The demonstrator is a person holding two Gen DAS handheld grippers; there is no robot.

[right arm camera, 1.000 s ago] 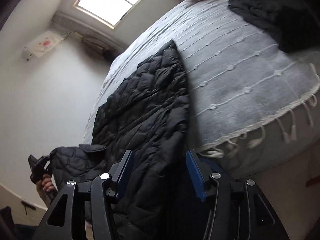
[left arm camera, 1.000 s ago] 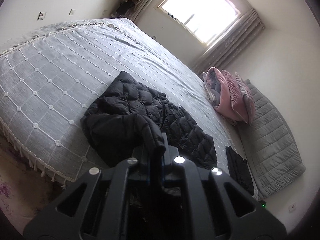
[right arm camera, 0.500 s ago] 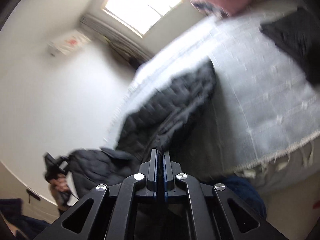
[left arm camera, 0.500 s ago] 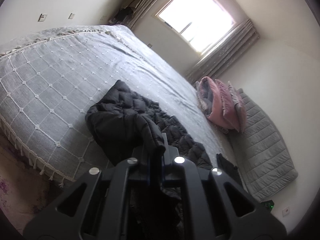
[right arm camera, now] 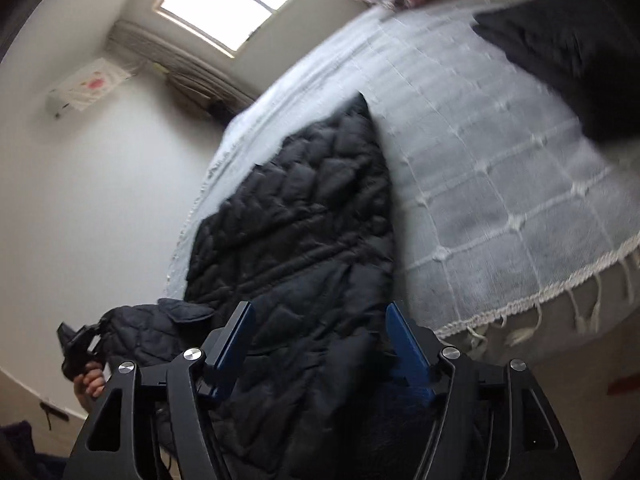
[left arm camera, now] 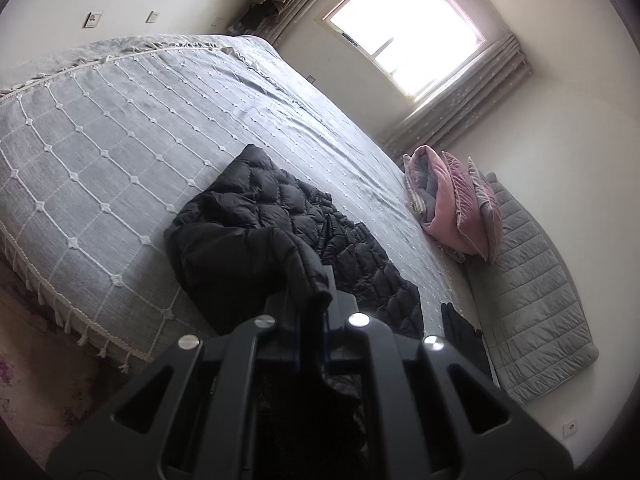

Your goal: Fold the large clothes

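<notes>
A black quilted puffer jacket lies crumpled near the front edge of the grey bedspread. My left gripper is shut on a sleeve end of the jacket, lifted off the bed. In the right wrist view the jacket hangs over the bed's edge. My right gripper is there with its jaws opening; the fabric lies between the blue fingers and the pads stand apart from it. At the far left of that view, a hand holds the left gripper on the sleeve.
Pink pillows and a grey quilted mat sit at the bed's far end. A folded dark garment lies on the bedspread to the right of the jacket. White fringe trims the bed edge. A patterned rug covers the floor.
Half a second ago the right jaws were shut with nothing between them; now they stand wide apart around the jacket's hem. The left gripper keeps its hold on the sleeve.
</notes>
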